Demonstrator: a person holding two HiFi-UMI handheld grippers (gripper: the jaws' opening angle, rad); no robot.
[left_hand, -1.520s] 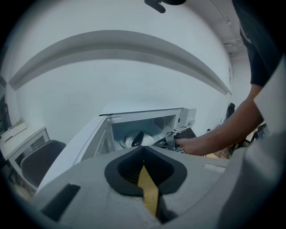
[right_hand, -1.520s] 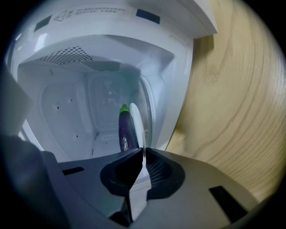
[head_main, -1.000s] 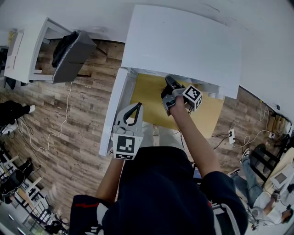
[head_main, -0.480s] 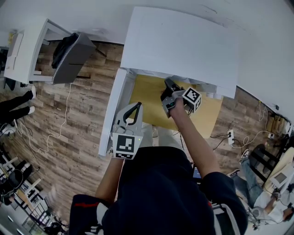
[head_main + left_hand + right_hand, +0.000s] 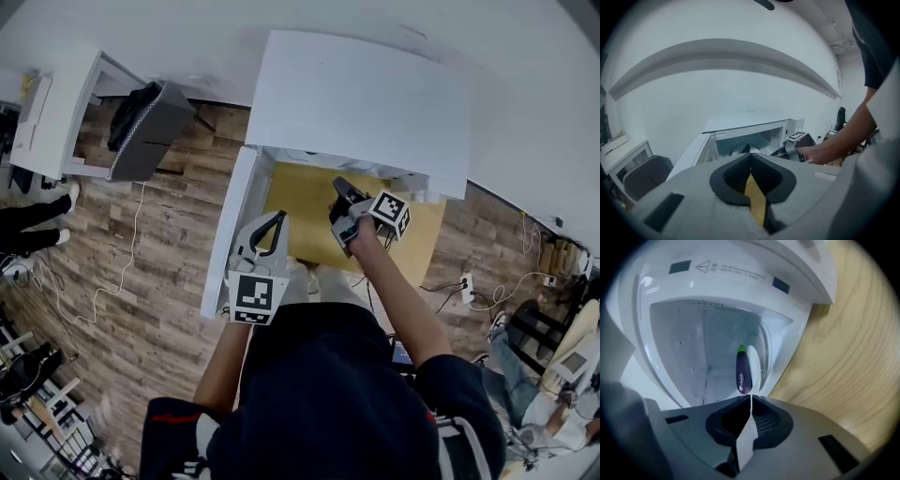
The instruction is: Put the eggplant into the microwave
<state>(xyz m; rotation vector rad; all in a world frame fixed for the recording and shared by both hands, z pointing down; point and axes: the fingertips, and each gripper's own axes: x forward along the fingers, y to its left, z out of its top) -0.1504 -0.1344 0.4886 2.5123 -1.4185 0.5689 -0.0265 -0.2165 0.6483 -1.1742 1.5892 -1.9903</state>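
Observation:
A purple eggplant [image 5: 743,371] with a green stem lies inside the open white microwave [image 5: 712,310], next to a white plate, in the right gripper view. My right gripper [image 5: 751,397] hangs just in front of the opening; its jaws are closing, their tips meet and nothing is between them. From the head view it [image 5: 339,186] sits over the wooden table [image 5: 300,202] below the microwave [image 5: 361,103]. My left gripper [image 5: 278,217] waits near the open door [image 5: 230,234], shut and empty, and also looks shut in its own view [image 5: 750,154].
A grey chair [image 5: 145,122] with a dark garment stands beside a white desk [image 5: 56,103] at the left. Cables trail over the wooden floor [image 5: 141,262]. A power strip [image 5: 466,279] lies at the right, and a seated person [image 5: 544,412] is at the lower right.
My right gripper has drawn back a little from the microwave opening and rolled slightly. The left gripper has stayed where it was.

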